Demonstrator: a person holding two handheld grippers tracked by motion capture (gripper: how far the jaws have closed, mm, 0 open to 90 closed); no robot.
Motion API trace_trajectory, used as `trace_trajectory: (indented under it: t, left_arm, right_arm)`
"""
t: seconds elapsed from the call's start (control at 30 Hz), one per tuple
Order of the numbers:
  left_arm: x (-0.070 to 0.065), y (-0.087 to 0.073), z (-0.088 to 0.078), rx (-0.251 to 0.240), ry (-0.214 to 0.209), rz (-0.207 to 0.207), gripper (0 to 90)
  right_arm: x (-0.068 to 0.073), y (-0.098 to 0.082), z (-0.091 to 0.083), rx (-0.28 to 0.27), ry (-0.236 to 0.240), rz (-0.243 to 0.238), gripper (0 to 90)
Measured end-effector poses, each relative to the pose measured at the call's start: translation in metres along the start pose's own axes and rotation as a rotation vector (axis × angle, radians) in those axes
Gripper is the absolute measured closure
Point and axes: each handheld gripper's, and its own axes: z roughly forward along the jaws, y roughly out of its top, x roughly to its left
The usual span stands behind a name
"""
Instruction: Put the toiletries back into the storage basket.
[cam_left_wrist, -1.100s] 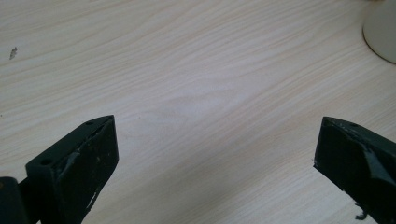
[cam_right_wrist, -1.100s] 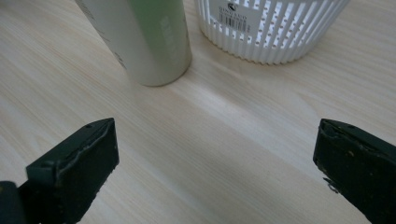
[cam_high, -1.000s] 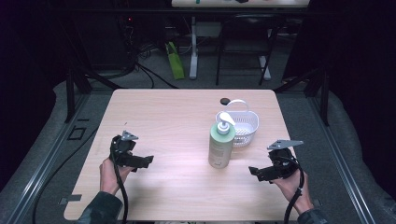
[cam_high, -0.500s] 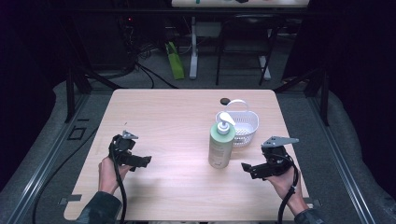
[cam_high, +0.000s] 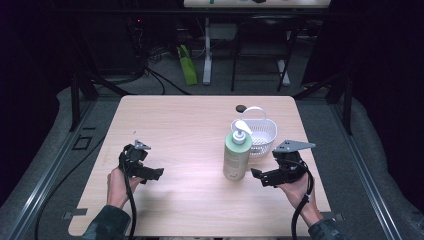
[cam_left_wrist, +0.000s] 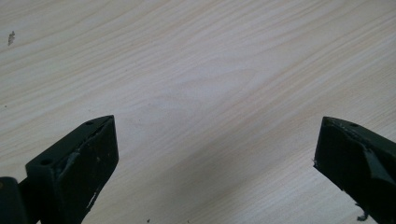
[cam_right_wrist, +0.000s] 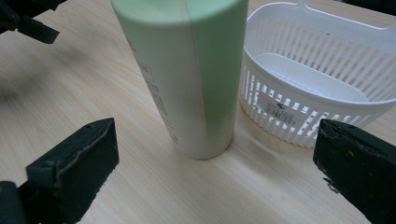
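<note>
High view: green pump bottle (cam_high: 237, 156) is standing upright on the wooden table (cam_high: 190, 125), right of centre, with the white basket (cam_high: 256, 134) just behind it and empty. The right gripper (cam_high: 256, 176) is hovering low, just beside the bottle's base, jaws pointing at it; the left gripper (cam_high: 156, 173) is resting well apart on the left side. Left gripper view: jaws are standing wide apart over bare table (cam_left_wrist: 196, 84), nothing between them. Right gripper view: jaws are spread wide, the bottle (cam_right_wrist: 187, 79) is sitting ahead between them but untouched, the basket (cam_right_wrist: 317, 79) close beside it. Judging progress: early, nothing is grasped yet; closing on the bottle and, likely, moving it to the basket are all remaining. Against the earlier frames, the right gripper has been closing in from the table's right edge toward the bottle; the left gripper has barely shifted.
</note>
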Motion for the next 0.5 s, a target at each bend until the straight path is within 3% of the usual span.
trace_trajectory:
  t: [0.5]
  left_arm:
    - [0.000, -0.001, 0.000, 0.000, -0.009, 0.005, 0.0]
  right_arm:
    - [0.011, 0.020, 0.008, -0.065, 0.016, -0.021, 0.0]
